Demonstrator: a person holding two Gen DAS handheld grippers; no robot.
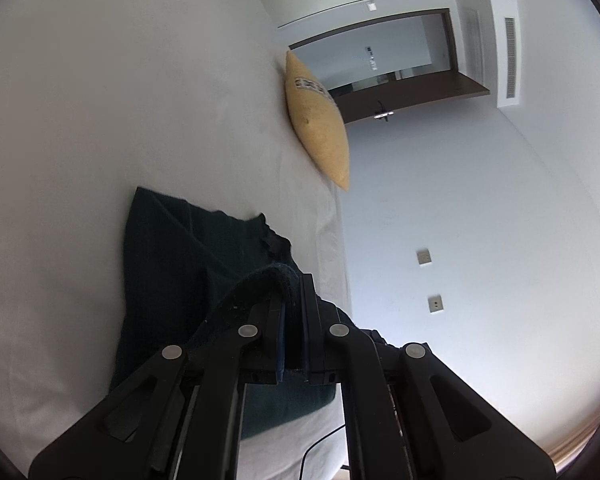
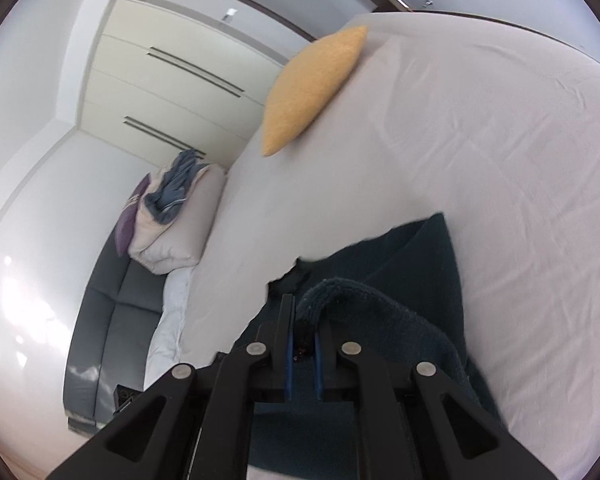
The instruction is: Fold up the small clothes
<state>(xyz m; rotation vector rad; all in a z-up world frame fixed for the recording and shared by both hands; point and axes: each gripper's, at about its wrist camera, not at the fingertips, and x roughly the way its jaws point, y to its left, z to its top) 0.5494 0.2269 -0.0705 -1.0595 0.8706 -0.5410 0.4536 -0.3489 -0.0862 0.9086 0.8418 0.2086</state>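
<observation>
On the white bed (image 2: 480,128), on the near side of the yellow cushion (image 2: 312,88) and well apart from it, lies the dark teal garment (image 2: 420,256), spread across the sheet with one edge lifted off it. Both grippers have hold of that raised edge. The left gripper (image 1: 294,280) has its jaws pinched almost together on a thick hemmed border of the cloth, which curls up and over the left-hand finger. The right gripper (image 2: 303,312) is likewise nearly closed, a rolled lip of the same fabric caught between its blue pads and arching away to the right.

The garment looks soft and limp, a fleecy or terry knit with some thickness; it sags in a smooth curve between grip and bed instead of holding a shape, so it is likely light and will drape and drag, not slide cleanly. The nap should give the pads good friction, and nothing about it seems fragile. The hem is the sensible place to hold, as the doubled cloth there is less likely to stretch or slip out.

The cushion, in the left wrist view, carries a dark printed patch (image 1: 314,88), but its characters are too blurred to read. No label shows on the garment.
</observation>
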